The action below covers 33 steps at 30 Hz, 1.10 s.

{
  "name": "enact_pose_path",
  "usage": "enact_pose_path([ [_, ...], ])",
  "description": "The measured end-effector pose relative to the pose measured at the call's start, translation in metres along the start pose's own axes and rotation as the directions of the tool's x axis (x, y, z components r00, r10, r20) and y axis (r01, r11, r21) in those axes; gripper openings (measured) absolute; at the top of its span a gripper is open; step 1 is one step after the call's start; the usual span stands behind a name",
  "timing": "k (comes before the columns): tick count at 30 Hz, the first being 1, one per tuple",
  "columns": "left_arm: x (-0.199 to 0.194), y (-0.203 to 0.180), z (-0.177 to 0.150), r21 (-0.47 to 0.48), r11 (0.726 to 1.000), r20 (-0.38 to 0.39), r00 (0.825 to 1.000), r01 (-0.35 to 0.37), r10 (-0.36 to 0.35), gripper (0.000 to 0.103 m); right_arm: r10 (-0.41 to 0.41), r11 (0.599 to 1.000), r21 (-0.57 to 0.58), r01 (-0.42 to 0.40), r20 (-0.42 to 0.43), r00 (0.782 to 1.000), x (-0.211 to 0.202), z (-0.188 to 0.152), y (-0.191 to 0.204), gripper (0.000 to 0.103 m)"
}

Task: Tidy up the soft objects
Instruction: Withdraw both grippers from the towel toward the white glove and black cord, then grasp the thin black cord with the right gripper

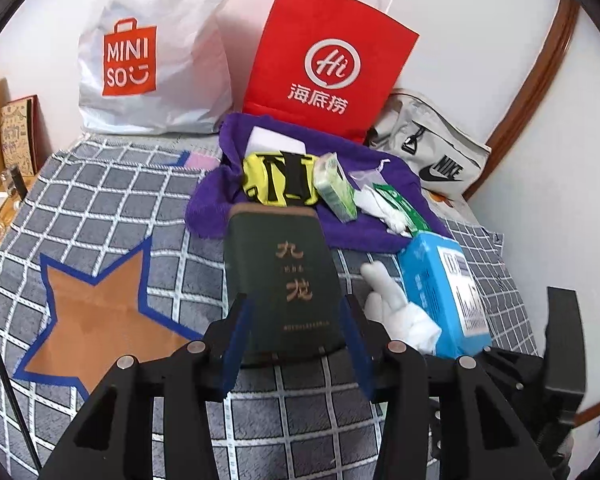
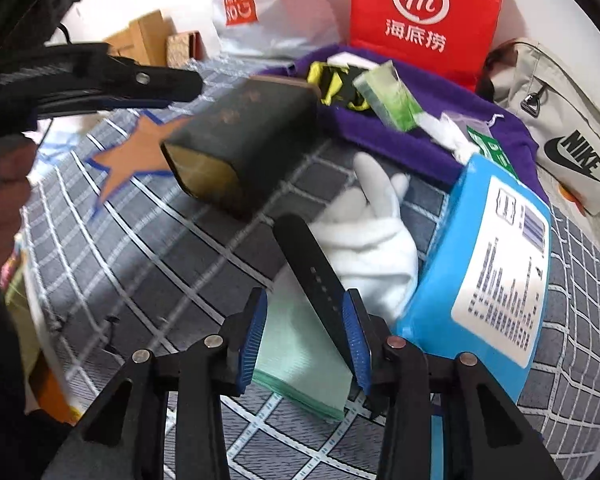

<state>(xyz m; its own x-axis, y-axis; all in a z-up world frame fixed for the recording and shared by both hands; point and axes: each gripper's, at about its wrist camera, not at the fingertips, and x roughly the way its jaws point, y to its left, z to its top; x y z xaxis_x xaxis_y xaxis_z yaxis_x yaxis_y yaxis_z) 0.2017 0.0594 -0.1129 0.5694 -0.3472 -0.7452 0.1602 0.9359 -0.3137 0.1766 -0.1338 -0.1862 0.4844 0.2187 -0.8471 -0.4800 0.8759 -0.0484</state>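
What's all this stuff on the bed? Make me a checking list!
Surface: grey checked blanket with an orange star.
Job's things: white glove, purple towel, mint cloth.
Clutter: dark box, blue pack, black strap, red bag.
Grippers: left gripper flanks the box, grip unclear; right gripper open, strap between its fingers.
Cables: nothing seen.
Surroundings: white wall.

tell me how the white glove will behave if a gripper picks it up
The white glove is probably floppy: it lies crumpled on the blanket, fingers splayed, so it should sag from one pinch. It looks like thin cloth, likely very light. Pushed, it would probably bunch up rather than slide, and it leans on the blue pack, which may shift.
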Motion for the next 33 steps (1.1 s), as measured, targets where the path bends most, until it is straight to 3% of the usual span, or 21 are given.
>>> enact_pose_path([
  [4, 0.004, 0.004, -0.006, -0.004, 1.000, -0.014, 1.000, 0.015, -0.015, 0.044, -0.050, 0.999, -0.013, 0.050, 0.006, 0.999, 0.009, -0.002, 0.004, 0.039],
  [5, 0.004, 0.005, -0.007, -0.008, 1.000, -0.015, 1.000, 0.017, -0.017, 0.043, -0.068, 0.997, -0.019, 0.069, 0.006, 0.998, 0.011, -0.001, 0.005, 0.032],
  [6, 0.005, 0.006, -0.008, -0.014, 1.000, -0.017, 1.000, 0.022, -0.022, 0.044, -0.081, 0.996, -0.020, 0.081, 0.004, 0.997, 0.013, 0.000, 0.005, 0.017],
  [10, 0.004, 0.010, -0.010, -0.028, 0.999, -0.020, 0.999, 0.036, -0.037, 0.043, -0.040, 0.999, 0.028, 0.039, 0.025, 0.999, 0.003, 0.003, -0.003, 0.007],
  [15, 0.000, 0.014, -0.016, -0.041, 0.999, -0.024, 0.999, 0.022, -0.023, 0.043, 0.096, 0.990, 0.098, -0.104, 0.089, 0.991, -0.026, 0.003, -0.007, 0.005],
  [20, -0.007, 0.014, -0.024, -0.040, 0.999, -0.025, 1.000, 0.010, -0.011, 0.043, 0.080, 0.990, 0.108, -0.088, 0.079, 0.994, -0.033, -0.003, -0.006, 0.004],
  [30, -0.012, 0.016, -0.037, -0.042, 0.999, -0.043, 0.999, -0.007, 0.006, 0.044, -0.014, 0.999, 0.038, 0.015, -0.011, 1.000, 0.016, -0.009, 0.001, 0.006],
  [33, -0.010, 0.016, -0.036, -0.041, 0.999, -0.048, 0.999, -0.010, 0.008, 0.044, -0.024, 1.000, 0.016, 0.024, 0.000, 1.000, 0.018, -0.009, 0.003, 0.006],
])
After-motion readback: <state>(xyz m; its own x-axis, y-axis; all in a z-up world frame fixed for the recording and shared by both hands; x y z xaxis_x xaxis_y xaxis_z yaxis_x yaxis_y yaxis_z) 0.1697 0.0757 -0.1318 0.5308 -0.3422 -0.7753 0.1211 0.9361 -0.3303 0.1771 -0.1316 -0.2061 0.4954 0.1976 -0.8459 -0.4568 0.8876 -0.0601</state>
